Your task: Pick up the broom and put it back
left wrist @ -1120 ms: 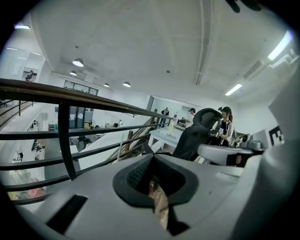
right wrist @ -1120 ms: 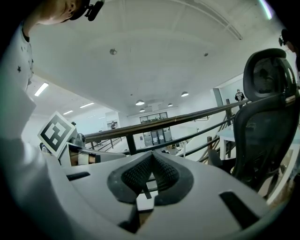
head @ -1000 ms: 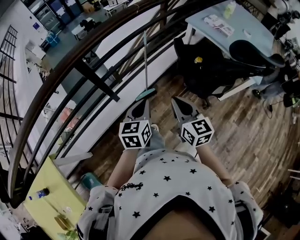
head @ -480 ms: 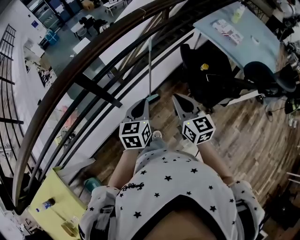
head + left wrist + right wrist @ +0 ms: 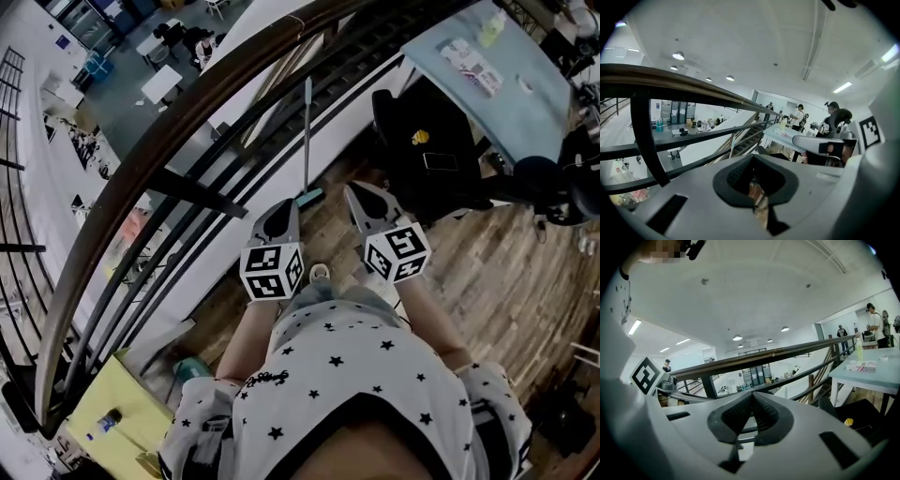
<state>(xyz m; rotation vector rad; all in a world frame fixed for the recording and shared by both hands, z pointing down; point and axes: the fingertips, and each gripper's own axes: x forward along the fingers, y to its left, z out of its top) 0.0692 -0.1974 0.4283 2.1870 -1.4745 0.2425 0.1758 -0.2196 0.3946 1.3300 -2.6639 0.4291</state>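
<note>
Square-marked left claw and right claw, both closed, face the broom.

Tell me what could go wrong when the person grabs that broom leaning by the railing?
1. The broom stands thin and nearly upright against the railing. A bump might tip it over or push it between the bars, and there is open space below.
2. The left gripper and right gripper are both shut and empty. They must open first, or they may just push the handle away.
</note>
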